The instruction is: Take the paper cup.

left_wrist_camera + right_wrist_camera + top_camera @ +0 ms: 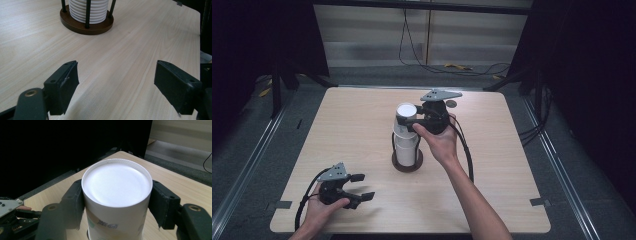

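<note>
Jaws of the right gripper [116,202] are pinching the top white paper cup [117,195] of the stack from both sides, above the round brown wooden holder with black rods [407,162] in the middle of the light wooden worktop [492,165]. If the grip is too strong, the thin wall may crumple; if too weak, the cup may slip or pull its neighbour up. Jaws of the left gripper [116,82] are spread, holding nothing, near the front edge.

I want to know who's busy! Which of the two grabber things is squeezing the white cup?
The right gripper, above the wooden holder: its jaws press both sides of the top paper cup. The left gripper is open over bare table.
</note>
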